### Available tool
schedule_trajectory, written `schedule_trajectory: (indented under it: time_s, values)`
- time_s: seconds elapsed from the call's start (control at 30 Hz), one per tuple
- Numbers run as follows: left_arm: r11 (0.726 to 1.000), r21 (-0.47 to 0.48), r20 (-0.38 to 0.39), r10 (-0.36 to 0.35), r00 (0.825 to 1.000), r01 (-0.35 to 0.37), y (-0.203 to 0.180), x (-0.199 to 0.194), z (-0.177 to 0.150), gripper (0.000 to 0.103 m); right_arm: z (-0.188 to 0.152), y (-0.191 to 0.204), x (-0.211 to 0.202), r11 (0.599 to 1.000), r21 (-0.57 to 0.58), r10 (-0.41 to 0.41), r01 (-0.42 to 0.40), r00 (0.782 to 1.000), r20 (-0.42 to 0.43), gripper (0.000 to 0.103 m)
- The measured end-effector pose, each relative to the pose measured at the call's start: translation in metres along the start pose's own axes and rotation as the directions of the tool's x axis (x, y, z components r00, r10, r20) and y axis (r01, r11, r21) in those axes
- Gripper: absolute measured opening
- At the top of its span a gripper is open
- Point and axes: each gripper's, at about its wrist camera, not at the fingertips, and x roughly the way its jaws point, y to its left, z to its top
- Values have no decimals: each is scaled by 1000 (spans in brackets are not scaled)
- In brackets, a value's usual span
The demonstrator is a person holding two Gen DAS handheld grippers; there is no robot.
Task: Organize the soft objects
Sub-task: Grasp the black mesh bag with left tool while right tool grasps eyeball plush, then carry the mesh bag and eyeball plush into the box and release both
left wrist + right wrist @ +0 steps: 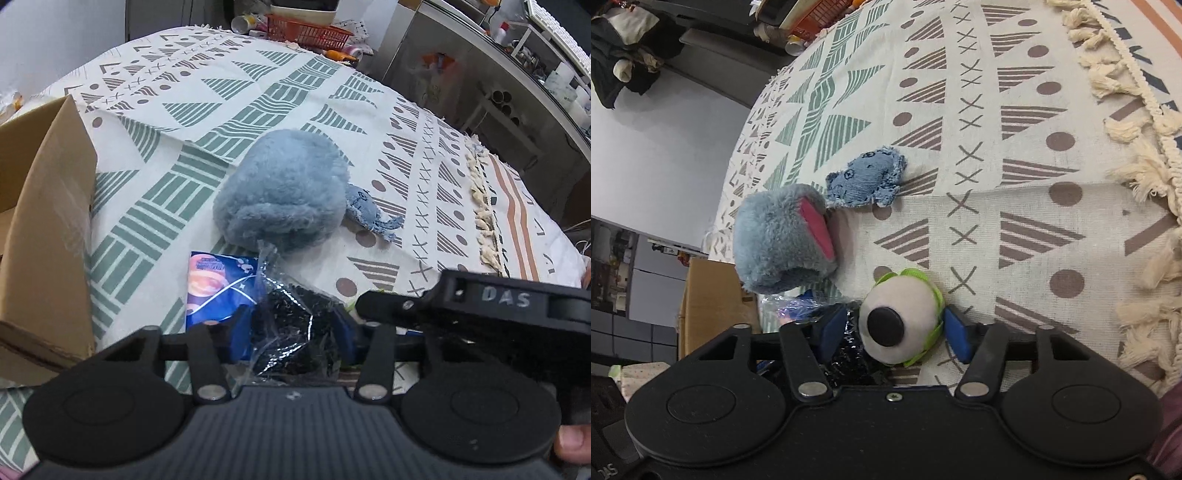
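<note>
The left gripper's [291, 332] fingers sit half behind the crinkled clear bag [288, 325], so whether the pads press it cannot be told, and the dark stuff inside is too glossy to name. The box [48, 229] runs off the left edge in the left view, and the plush [783, 243] hides most of it in the right. The eyeball toy's [901, 321] underside is hidden, and contact with the right gripper's [894, 332] pads is unclear.

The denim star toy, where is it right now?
The denim star toy lies on the patterned cloth, touching the far side of the fluffy blue plush. In the left wrist view it peeks out at that plush's right.
</note>
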Motion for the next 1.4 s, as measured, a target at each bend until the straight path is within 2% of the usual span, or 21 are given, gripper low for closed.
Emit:
schedule_trajectory:
  time_s: [0.07,0.3,0.83,1.17,1.4]
  values:
    - [1000,-10,-2,-12,1000,12,2,-1,-1,34,-1,-1,0,1000,-2,-13,13,1000,2,41]
    - [998,-48,1,-30,1000,30,6,-9,-2,27,-3,3,-4,999,-29,-20,21,1000,22,35]
    - [994,-69,97,-81,992,88,13,-60,3,26,-20,21,-41,992,-95,-69,79,992,109,35]
    - [992,-69,176,-92,980,105,27,-98,5,26,-40,49,-71,979,-145,-115,146,972,204,35]
    - [991,-76,230,-87,969,107,39,-119,10,26,-50,75,-87,971,-178,-115,163,960,255,35]
